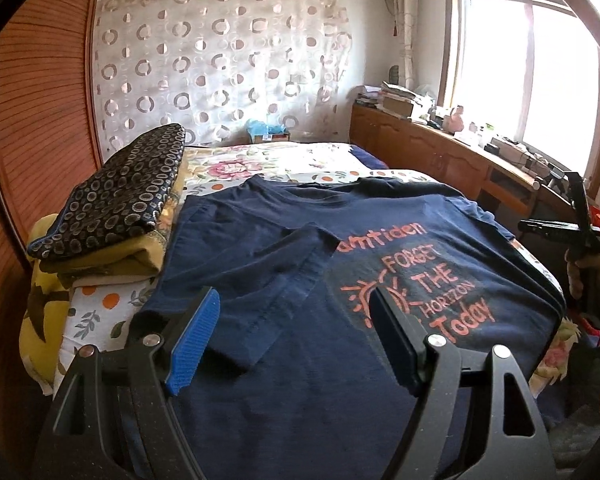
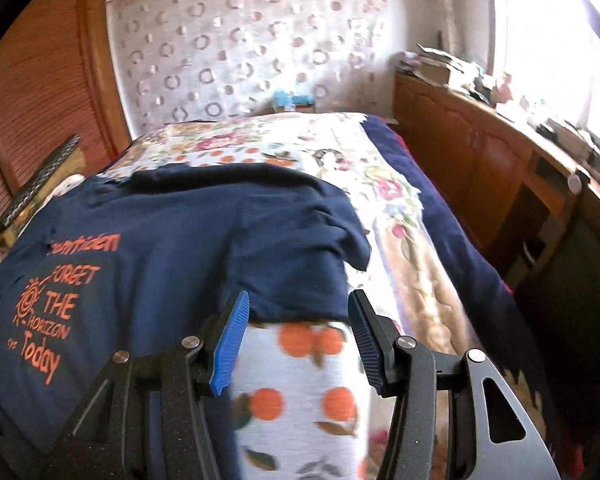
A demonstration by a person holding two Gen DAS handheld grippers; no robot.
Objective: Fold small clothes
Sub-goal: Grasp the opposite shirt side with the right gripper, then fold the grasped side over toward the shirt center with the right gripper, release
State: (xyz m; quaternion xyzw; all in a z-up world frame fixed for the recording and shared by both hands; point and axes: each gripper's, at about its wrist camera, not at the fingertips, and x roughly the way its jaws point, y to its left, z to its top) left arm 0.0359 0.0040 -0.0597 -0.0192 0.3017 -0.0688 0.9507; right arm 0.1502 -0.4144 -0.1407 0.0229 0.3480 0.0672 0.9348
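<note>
Folding from the left: we've laid the left sleeve over the navy T-shirt on the bed. Left gripper hovers wide, empty. Right gripper, half-open w/ nothing held, faces the right sleeve at 12 o'clock, prob. next.

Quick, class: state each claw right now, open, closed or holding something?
Left claw: open, empty, above the navy T-shirt.
Right claw: open, empty, at the shirt's edge.
</note>
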